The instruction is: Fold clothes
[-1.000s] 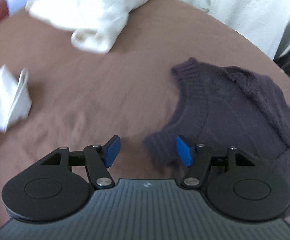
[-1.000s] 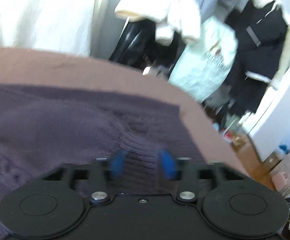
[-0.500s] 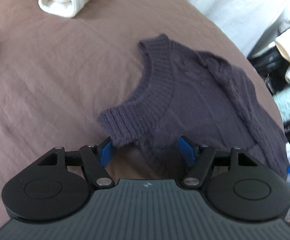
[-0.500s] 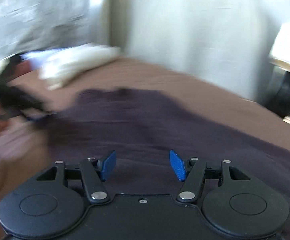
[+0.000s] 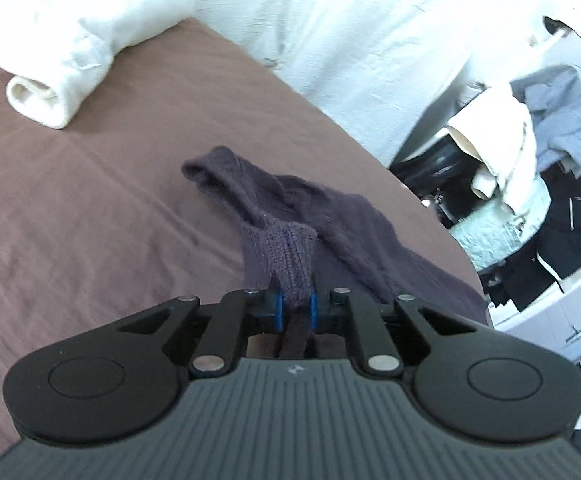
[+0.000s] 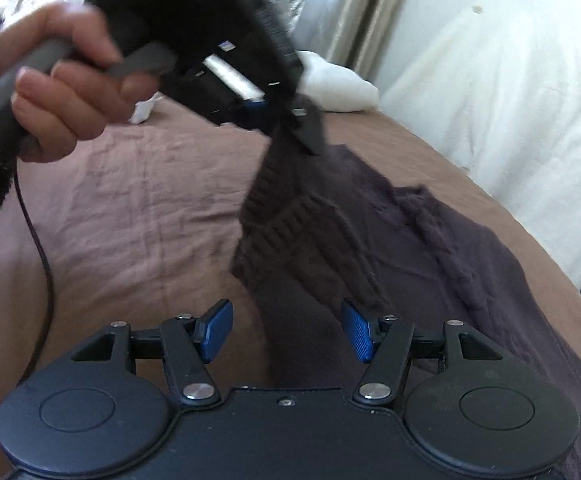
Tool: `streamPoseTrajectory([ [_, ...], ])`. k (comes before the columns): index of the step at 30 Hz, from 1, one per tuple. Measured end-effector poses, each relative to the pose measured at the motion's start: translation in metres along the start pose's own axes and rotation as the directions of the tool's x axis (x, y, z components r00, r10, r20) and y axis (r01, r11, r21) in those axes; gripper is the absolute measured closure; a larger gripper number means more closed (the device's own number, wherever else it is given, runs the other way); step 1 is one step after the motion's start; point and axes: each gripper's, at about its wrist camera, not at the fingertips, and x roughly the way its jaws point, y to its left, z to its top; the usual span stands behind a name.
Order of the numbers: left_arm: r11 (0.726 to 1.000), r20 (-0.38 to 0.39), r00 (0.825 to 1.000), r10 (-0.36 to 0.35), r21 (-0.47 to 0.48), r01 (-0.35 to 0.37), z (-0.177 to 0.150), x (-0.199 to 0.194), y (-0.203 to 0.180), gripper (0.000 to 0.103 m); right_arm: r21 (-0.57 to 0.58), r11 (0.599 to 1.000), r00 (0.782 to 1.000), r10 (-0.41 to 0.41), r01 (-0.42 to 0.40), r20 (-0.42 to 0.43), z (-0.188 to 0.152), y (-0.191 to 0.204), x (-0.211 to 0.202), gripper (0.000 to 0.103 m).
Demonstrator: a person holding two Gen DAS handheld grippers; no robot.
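The dark purple knitted sweater [image 5: 330,224] lies on the bed [image 5: 90,208], which is covered with a brown sheet, near the edge of the bed that faces the white curtain [image 5: 350,40]. The left tool [image 5: 294,310] is clamped on a ribbed edge of the sweater and holds this part lifted above the sheet; the rest of the garment hangs down and lies crumpled. The right wrist view shows the same from the other side: the left hand [image 6: 58,92] holds its tool up, and the knit hangs from it. The right tool [image 6: 286,330] has its fingers apart and holds nothing; it hovers just over the lower part of the sweater.

I judge that the folding of this sweater is only at the beginning: the garment is not spread flat, and no fold is made yet. Near the far corner of the bed lies a white garment [image 5: 78,36], which looks already folded or rolled. What is left is probably to take a second point of the sweater, spread it and fold it.
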Motion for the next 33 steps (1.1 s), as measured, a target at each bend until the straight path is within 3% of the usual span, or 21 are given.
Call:
streamPoseTrajectory([
  [5,0.990,0.001,0.994,-0.109,0.086,0.109,0.004,-0.006,-0.014,0.092,-0.151,0.982,0.993,-0.114,0.111,-0.011,0.011,0.020,0.031,0.038],
  [8,0.988,0.008,0.994,-0.107,0.113,0.105,0.007,-0.008,-0.013,0.092,-0.112,0.985,0.991,-0.134,0.132,-0.012,0.023,0.012,0.046,0.041],
  [9,0.988,0.004,0.994,-0.108,0.109,0.107,0.006,-0.009,-0.013,0.092,-0.110,0.984,0.989,-0.146,0.143,-0.016,0.025,0.009,0.051,0.048],
  [10,0.988,0.000,0.994,-0.110,0.105,0.109,0.005,-0.009,-0.013,0.092,-0.109,0.982,0.987,-0.158,0.155,-0.019,0.027,0.006,0.055,0.070],
  [11,0.988,0.002,0.994,-0.107,0.111,0.106,0.004,-0.009,-0.015,0.092,-0.120,0.978,0.984,-0.175,0.171,-0.019,0.028,0.002,0.057,0.080],
  [14,0.978,0.026,0.994,-0.102,0.187,0.095,0.004,-0.011,-0.052,0.092,-0.007,0.987,0.986,-0.162,0.162,0.033,0.030,-0.016,0.038,0.083],
  [15,0.969,0.035,0.990,-0.136,0.213,0.126,0.007,-0.013,-0.073,0.092,0.064,0.986,0.985,-0.159,0.155,0.065,0.030,-0.025,0.026,0.083],
  [17,0.940,0.012,0.961,-0.276,0.212,0.267,0.011,-0.007,-0.119,0.092,0.229,0.968,0.977,-0.143,0.104,0.159,0.022,-0.044,-0.007,0.083],
  [18,0.923,-0.014,0.942,-0.334,0.198,0.330,0.011,0.000,-0.139,0.090,0.322,0.945,0.968,-0.138,0.065,0.211,0.016,-0.055,-0.026,0.083],
  [20,0.876,-0.129,0.907,-0.402,0.234,0.422,-0.004,0.026,-0.179,0.086,0.549,0.836,0.947,-0.161,-0.019,0.279,-0.013,-0.085,-0.056,0.083],
  [21,0.860,-0.188,0.908,-0.373,0.298,0.415,-0.018,0.038,-0.196,0.083,0.650,0.757,0.941,-0.165,-0.071,0.295,-0.033,-0.101,-0.064,0.082],
  [22,0.851,-0.215,0.925,-0.313,0.369,0.373,-0.032,0.044,-0.206,0.083,0.735,0.660,0.938,-0.137,-0.153,0.318,-0.056,-0.118,-0.067,0.082],
  [24,0.813,-0.243,0.950,-0.195,0.501,0.296,-0.059,0.055,-0.222,0.079,0.844,0.484,0.944,-0.097,-0.231,0.314,-0.100,-0.148,-0.064,0.082],
  [25,0.798,-0.230,0.959,-0.165,0.541,0.267,-0.069,0.054,-0.218,0.076,0.867,0.461,0.951,-0.136,-0.188,0.279,-0.116,-0.155,-0.065,0.082],
  [26,0.799,-0.214,0.967,-0.140,0.552,0.238,-0.074,0.053,-0.209,0.067,0.880,0.452,0.957,-0.162,-0.145,0.241,-0.129,-0.161,-0.065,0.082],
  [27,0.816,-0.202,0.972,-0.117,0.538,0.210,-0.075,0.051,-0.196,0.062,0.892,0.440,0.964,-0.176,-0.107,0.202,-0.140,-0.166,-0.065,0.082],
  [29,0.867,-0.199,0.976,-0.085,0.467,0.171,-0.074,0.047,-0.165,0.062,0.906,0.418,0.970,-0.183,-0.071,0.160,-0.152,-0.172,-0.064,0.082],
  [31,0.905,-0.232,0.970,-0.079,0.390,0.167,-0.074,0.048,-0.133,0.062,0.912,0.409,0.975,-0.181,-0.041,0.126,-0.160,-0.177,-0.063,0.082],
  [33,0.927,-0.259,0.962,-0.083,0.334,0.170,-0.074,0.052,-0.108,0.062,0.893,0.449,0.982,-0.157,-0.025,0.107,-0.156,-0.177,-0.058,0.082],
])
